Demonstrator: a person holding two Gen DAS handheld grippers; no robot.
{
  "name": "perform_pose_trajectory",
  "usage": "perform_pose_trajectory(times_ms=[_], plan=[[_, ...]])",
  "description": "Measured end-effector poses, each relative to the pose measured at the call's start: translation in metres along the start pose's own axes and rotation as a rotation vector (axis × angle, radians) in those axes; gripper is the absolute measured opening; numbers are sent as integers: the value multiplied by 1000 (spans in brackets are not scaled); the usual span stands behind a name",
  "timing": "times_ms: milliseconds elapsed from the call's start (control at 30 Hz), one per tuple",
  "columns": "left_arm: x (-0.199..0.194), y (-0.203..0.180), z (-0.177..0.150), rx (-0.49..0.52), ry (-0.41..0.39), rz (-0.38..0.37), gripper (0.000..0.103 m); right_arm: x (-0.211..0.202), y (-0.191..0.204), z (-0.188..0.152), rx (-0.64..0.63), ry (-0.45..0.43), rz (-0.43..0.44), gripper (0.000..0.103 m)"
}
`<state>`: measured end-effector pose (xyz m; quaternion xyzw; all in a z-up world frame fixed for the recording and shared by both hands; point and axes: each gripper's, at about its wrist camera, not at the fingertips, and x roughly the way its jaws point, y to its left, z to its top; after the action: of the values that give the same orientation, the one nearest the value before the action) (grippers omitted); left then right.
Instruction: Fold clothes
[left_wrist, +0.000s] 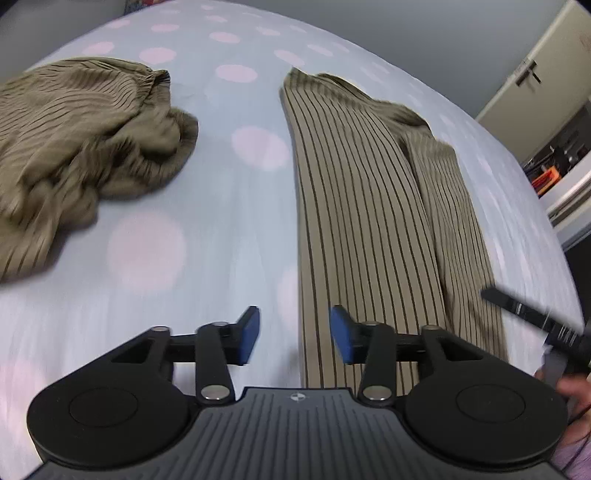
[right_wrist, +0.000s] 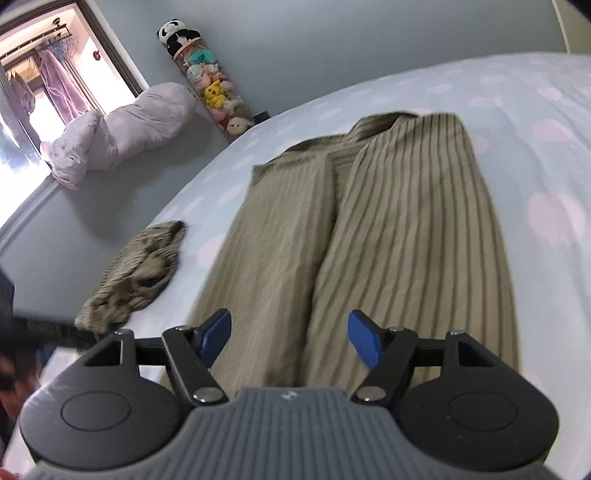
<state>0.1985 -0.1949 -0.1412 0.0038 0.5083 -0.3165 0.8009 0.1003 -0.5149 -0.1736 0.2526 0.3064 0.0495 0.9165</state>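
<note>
Left gripper part open, nothing between the pads, over bare sheet at the trousers' near left edge. Right gripper wider open, empty, directly above the near end, so nearer the cloth. Trousers flat, folded lengthwise, long axis running away from both grippers toward the bed's far edge. Crumpled striped garment well apart near the left edge. Spotted sheet; beyond, grey wall, duvet, window.
</note>
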Motion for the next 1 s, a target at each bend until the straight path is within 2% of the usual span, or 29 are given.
perform_pose_trajectory(times_ms=[233,333,433,500,633,700,867,900,933,967,1000], plan=[[-9,-27,-70,46,32,47,43,-47,29,-71,112,106,-30,72],[-3,-37,-89,88,50,78,41,-59,36,-89,121,165,-43,72],[1,-36,-97,90,20,52,8,-70,40,-101,130,191,-46,72],[-3,-31,-100,60,0,26,0,-76,41,-108,132,202,-38,72],[-18,-19,-101,26,-43,29,0,-85,47,-116,113,198,-20,72],[-22,-8,-102,-7,-47,24,0,-83,48,-119,121,232,-1,72],[-15,5,-105,-94,-2,-26,2,-73,54,-127,108,317,10,71],[-15,5,-106,-112,7,-34,3,-72,54,-128,108,327,12,67],[-16,6,-107,-130,28,-51,10,-71,54,-130,113,339,14,61],[-17,6,-109,-147,51,-70,23,-70,53,-132,122,354,13,59],[-19,6,-112,-162,77,-85,30,-69,52,-133,130,368,6,54]])
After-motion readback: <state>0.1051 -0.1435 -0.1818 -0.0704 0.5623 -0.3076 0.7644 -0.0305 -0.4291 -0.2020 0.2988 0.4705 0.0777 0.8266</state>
